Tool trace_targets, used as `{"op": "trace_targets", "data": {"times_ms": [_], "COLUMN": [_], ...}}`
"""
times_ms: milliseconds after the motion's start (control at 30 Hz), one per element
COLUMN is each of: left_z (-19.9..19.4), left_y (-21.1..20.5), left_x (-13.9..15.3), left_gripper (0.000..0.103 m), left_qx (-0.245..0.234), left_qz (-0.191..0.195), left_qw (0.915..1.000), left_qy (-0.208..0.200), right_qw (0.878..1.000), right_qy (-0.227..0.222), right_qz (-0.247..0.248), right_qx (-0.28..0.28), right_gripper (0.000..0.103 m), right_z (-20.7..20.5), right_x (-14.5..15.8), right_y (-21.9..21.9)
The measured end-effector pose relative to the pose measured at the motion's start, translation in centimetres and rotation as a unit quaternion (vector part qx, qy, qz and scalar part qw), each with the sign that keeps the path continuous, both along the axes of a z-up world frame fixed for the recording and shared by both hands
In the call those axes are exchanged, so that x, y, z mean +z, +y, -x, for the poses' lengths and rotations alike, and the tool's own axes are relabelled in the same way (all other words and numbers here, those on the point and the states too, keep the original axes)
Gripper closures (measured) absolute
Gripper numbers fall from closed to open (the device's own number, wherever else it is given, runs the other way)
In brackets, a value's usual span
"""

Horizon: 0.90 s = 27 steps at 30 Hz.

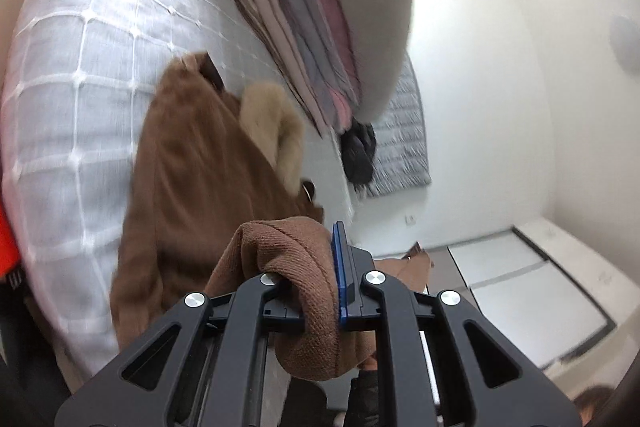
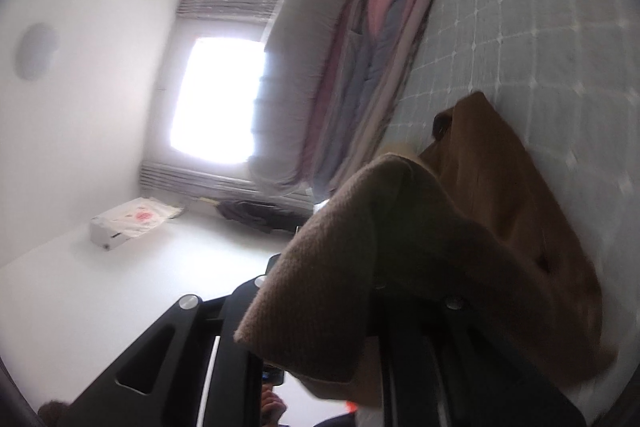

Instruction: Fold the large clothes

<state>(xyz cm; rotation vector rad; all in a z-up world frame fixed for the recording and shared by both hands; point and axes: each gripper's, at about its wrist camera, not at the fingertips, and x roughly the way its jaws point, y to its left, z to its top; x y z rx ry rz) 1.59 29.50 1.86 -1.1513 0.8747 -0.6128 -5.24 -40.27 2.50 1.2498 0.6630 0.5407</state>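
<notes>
Brown coat [image 1: 192,163], one, in two tools

tongs [image 1: 316,291]: black linkage arms | silver rivets | blue pad

Left gripper [image 1: 320,267]: jaws clamped shut on a fold of the brown coat [image 1: 192,179], blue pad pressed against the knit edge, black linkage arms drawn in. Body rolled hard, so the room looks sideways. Right gripper [image 2: 360,267]: also closed on coat fabric, which drapes over the fingers and hides both tips; only the left-side linkage shows clearly. It is rolled the opposite way.
</notes>
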Motion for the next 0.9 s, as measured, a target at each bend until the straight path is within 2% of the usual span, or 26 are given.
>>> {"op": "trace_targets", "data": {"times_ms": [133,200,300,333,367,400,500,567,600,633,667,733,767,900], "left_z": [-6.4,-9.4,-13.1,-13.8,-14.0,-14.2,-14.8,-15.3,-15.4,-15.6,-15.7,-16.1,-16.2,-17.1], "left_y": [0.7,0.6,0.3,0.3,0.4,0.6,0.6,0.1,-0.1,-0.1,0.2,0.8,1.0,0.6], "left_x": [-3.0,-5.5,-11.5,-13.2,-13.8,-13.8,-10.8,-9.9,-10.0,-10.5,-11.6,-12.6,-12.5,-11.1], "left_gripper": [0.093,0.092,0.090,0.090,0.090,0.090,0.090,0.090,0.090,0.090,0.090,0.090,0.090,0.088], "left_qx": [0.050,0.068,0.087,0.090,0.092,0.093,0.083,0.086,0.090,0.095,0.102,0.104,0.103,0.101], "left_qz": [0.005,-0.003,-0.004,-0.005,0.001,0.009,-0.012,-0.029,-0.038,-0.032,-0.008,0.026,0.030,0.016], "left_qw": [0.9984,0.9962,0.9891,0.9869,0.9861,0.9860,0.9927,0.9932,0.9922,0.9911,0.9891,0.9868,0.9867,0.9891], "left_qy": [0.026,0.054,0.119,0.134,0.138,0.138,0.087,0.073,0.078,0.088,0.106,0.121,0.122,0.106], "right_qw": [0.999,0.997,0.987,0.985,0.984,0.985,0.991,0.993,0.991,0.990,0.988,0.988,0.988,0.987], "right_qy": [0.036,0.069,0.145,0.161,0.161,0.154,0.117,0.094,0.100,0.115,0.136,0.143,0.141,0.130], "right_qz": [0.018,0.018,0.034,0.041,0.043,0.041,0.039,0.045,0.059,0.062,0.035,0.008,0.009,0.036], "right_qx": [-0.013,-0.032,-0.053,-0.055,-0.059,-0.060,-0.057,-0.059,-0.059,-0.058,-0.060,-0.064,-0.068,-0.087], "right_gripper": [0.087,0.080,0.079,0.079,0.079,0.079,0.079,0.079,0.075,0.065,0.062,0.061,0.060,0.040], "right_z": [-7.5,-11.1,-14.7,-15.5,-15.8,-15.9,-15.9,-16.1,-16.6,-16.8,-17.1,-17.4,-17.4,-18.5], "right_x": [-3.0,-6.1,-11.2,-12.6,-12.8,-12.7,-11.2,-10.3,-10.6,-11.2,-12.8,-13.8,-13.7,-12.4], "right_y": [1.1,1.5,2.0,2.2,2.3,2.2,2.0,1.7,1.8,1.7,1.5,1.2,1.0,0.7]}}
